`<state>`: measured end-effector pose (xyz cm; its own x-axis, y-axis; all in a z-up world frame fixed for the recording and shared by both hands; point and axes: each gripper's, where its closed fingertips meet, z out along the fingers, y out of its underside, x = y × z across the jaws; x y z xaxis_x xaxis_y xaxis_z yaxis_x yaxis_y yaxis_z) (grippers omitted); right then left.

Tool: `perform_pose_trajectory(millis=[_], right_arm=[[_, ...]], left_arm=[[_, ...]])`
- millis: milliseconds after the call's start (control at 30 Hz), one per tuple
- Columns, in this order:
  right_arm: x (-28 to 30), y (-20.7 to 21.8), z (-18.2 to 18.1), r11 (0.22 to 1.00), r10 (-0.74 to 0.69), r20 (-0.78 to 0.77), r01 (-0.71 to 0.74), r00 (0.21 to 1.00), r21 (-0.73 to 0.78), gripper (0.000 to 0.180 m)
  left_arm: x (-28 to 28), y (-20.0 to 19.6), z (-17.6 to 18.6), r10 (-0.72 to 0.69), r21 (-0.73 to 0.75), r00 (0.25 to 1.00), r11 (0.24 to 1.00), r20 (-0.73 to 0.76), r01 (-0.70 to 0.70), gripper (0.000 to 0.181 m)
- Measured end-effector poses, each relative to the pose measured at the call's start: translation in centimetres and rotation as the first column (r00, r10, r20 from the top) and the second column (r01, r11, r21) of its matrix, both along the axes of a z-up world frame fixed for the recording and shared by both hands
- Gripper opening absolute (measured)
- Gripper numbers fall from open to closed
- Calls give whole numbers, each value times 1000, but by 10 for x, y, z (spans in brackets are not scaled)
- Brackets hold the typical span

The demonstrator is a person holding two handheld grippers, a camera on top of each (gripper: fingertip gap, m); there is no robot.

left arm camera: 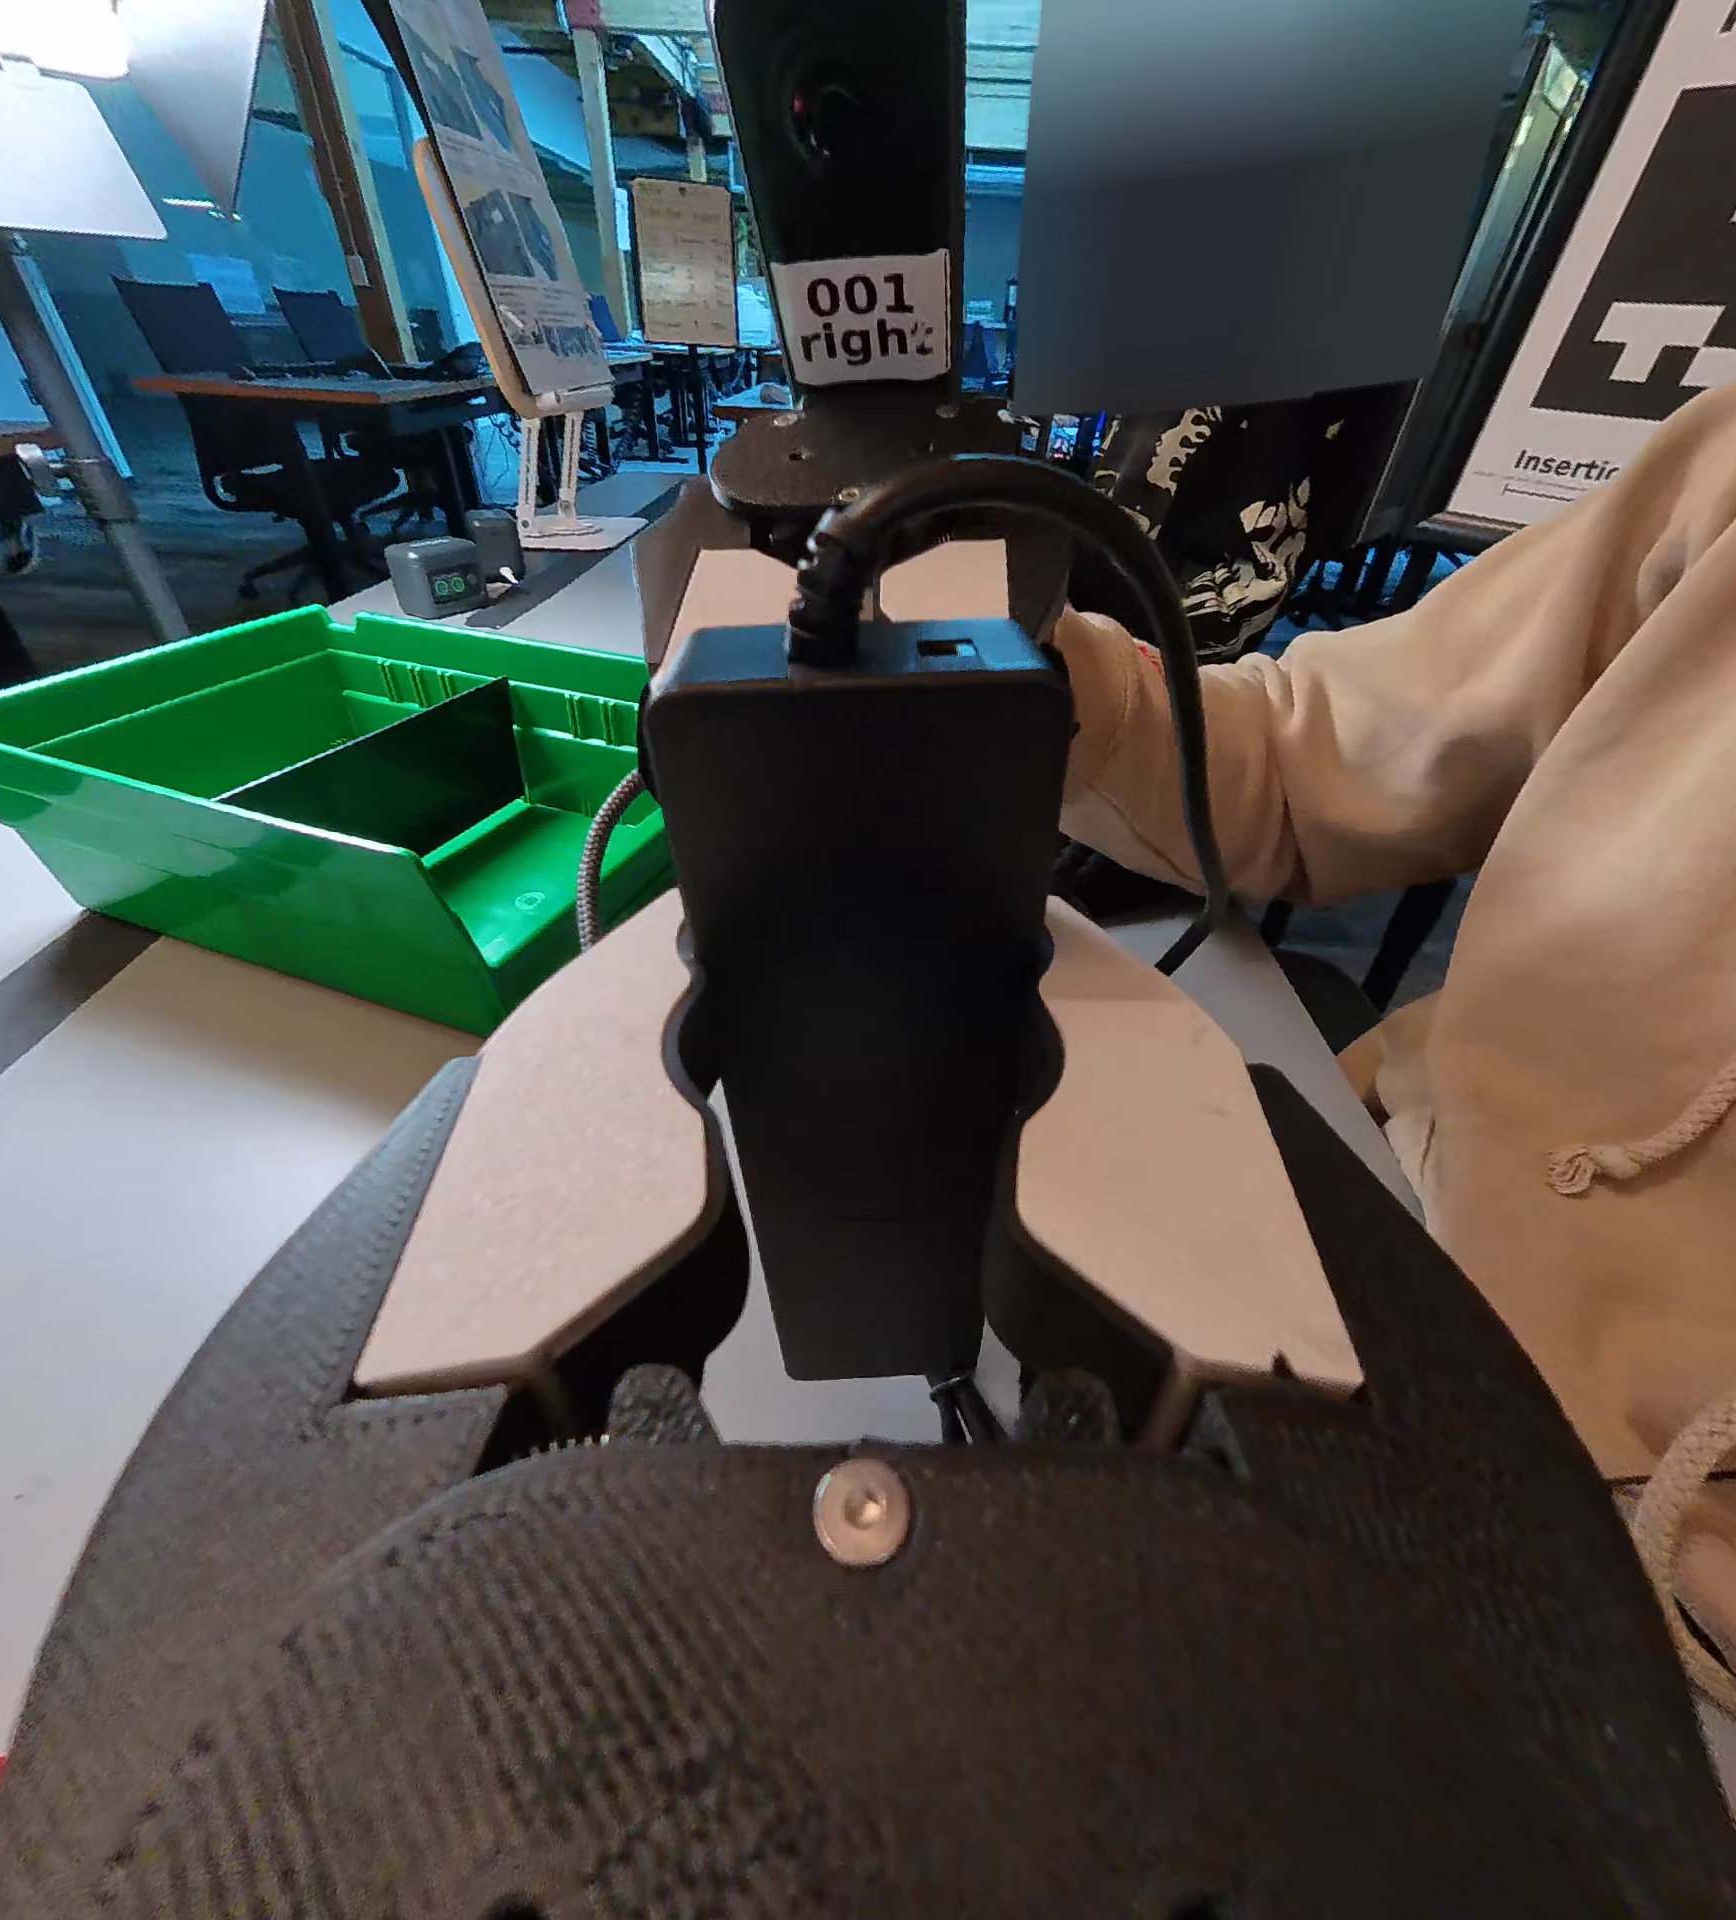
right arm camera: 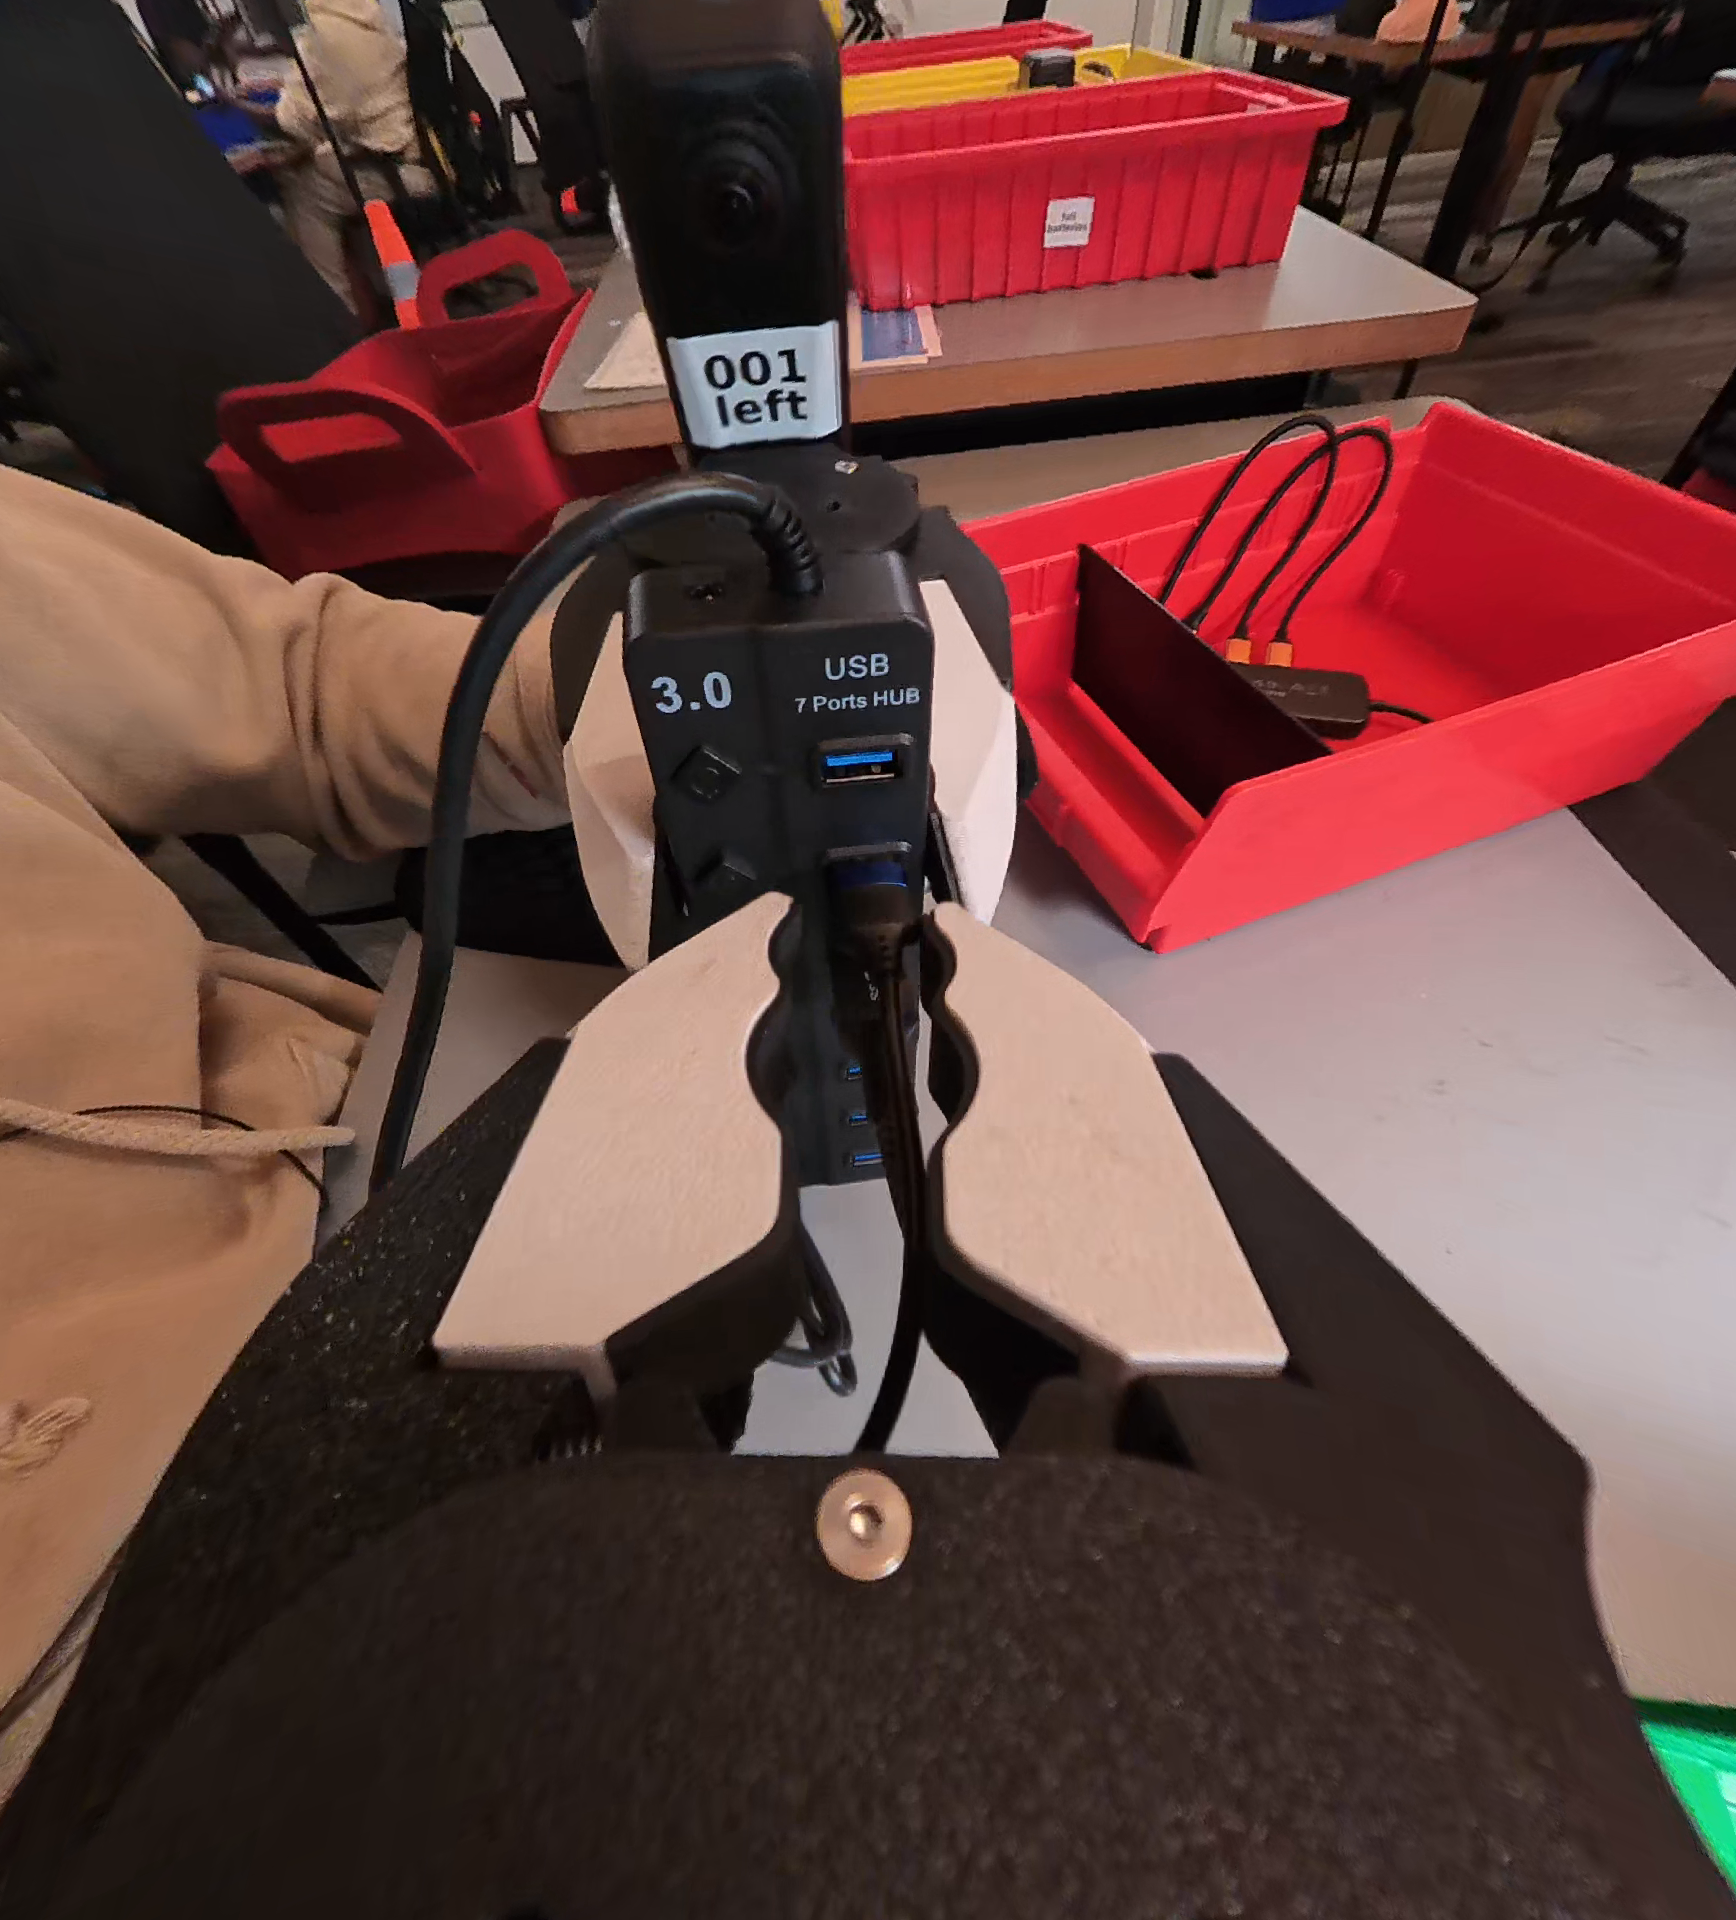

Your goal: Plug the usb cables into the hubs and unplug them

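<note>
The left gripper (left arm camera: 859, 1039) clamps the black hub (left arm camera: 859, 935) upright; the right gripper (right arm camera: 859, 935) pinches its plugged cable (right arm camera: 895, 1143).

My black hub (right arm camera: 776, 790) shows blue ports, my tongs (right arm camera: 859, 935) have pale grey fingers, a red bin (right arm camera: 1446, 831) sits at two o'clock, and a green bin (left arm camera: 251, 831) at ten.

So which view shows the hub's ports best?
The right wrist view: the black hub faces it port side on, with blue sockets visible and a plug in the second one, pinched by the right claw. The left wrist view shows only the hub's plain back, clamped in the left claw.
</note>
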<state>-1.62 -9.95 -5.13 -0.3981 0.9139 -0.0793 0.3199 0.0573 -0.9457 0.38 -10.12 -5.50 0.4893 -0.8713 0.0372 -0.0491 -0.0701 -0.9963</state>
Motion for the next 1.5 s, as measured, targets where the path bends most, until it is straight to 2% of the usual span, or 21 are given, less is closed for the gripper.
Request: perform_pose_trajectory(millis=[67,600,900,1267,1300,1367,1400,1500], right_arm=[[-2,2,2,1000,-11,-17,11,1000,-18,17],[1,-1,18,999,35,-127,-31,991,33,16],[1,-4,33,997,57,-215,-65,975,-33,15],[5,-4,35,997,77,-215,-78,973,6,15],[9,9,34,999,35,-204,-30,978,26,15],[27,38,47,999,-25,-236,18,971,-32,15],[32,40,56,1000,-25,-261,21,965,-17,15],[30,26,85,995,2,-307,30,952,99,15]], left_arm=[[0,0,2,7,5,1000,1000,16,-7,55],[-1,-4,23,48,109,998,993,36,-51,55],[-2,-7,44,71,163,992,983,105,-88,54],[-1,-9,49,67,166,991,982,113,-85,54],[-12,-10,58,83,181,982,977,167,-114,55],[-60,-22,92,103,209,936,961,337,-181,55],[-73,-26,99,112,237,935,951,336,-199,54],[-59,-22,87,125,244,963,952,240,-185,55]])
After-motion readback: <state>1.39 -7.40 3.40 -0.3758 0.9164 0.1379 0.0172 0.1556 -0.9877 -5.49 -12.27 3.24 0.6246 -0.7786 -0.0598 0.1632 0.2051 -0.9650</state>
